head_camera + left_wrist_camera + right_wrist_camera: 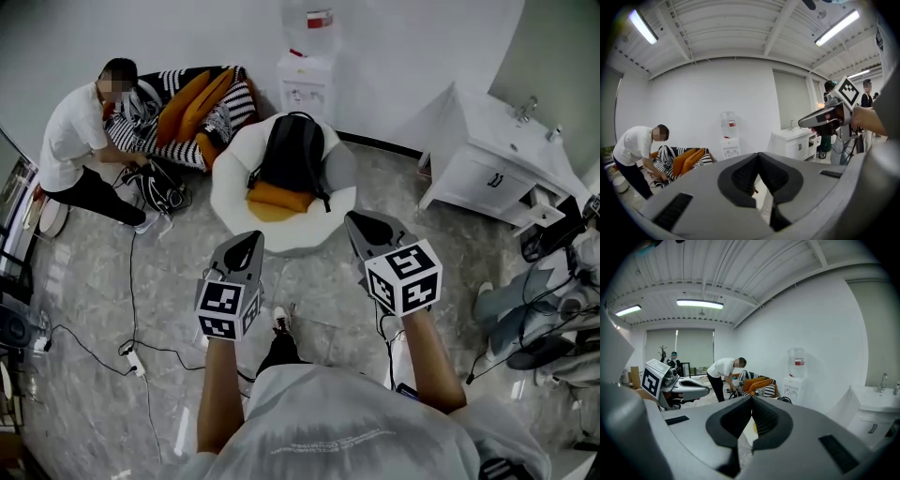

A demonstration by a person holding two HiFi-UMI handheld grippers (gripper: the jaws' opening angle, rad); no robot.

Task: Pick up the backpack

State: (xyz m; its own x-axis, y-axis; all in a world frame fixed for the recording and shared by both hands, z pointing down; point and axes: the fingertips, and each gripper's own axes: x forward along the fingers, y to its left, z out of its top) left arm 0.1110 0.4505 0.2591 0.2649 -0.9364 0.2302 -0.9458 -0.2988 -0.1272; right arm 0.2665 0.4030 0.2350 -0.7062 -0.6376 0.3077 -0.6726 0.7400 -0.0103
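Head view, both claws held out ahead of me over a grey marbled floor (309,300). My left claw (246,242) and my right claw (364,225) are each pressed together with nothing between the jaws. The left gripper view shows the left claw (758,155) with its dark pads meeting along one seam, and the right gripper view shows the same of the right claw (751,399). The black backpack (292,155) stands upright on a white round chair (230,202). It is straight ahead of the two claw tips, between their lines of aim, and apart from both. An orange cushion (278,199) lies at the foot of the backpack, on the side nearer the claws. Beyond the backpack, farther still from the tips, a water dispenser (307,84) stands against the wall. Well off to the left of the left claw, a person (75,141) in a white shirt crouches beside a striped sofa (202,103) that carries orange cushions. The person's hands are at a dark bag (161,187) on the floor. To the right of the right claw, well apart, stands a white sink cabinet (497,164). A black cable (133,281) trails over the floor to the left of the left claw.
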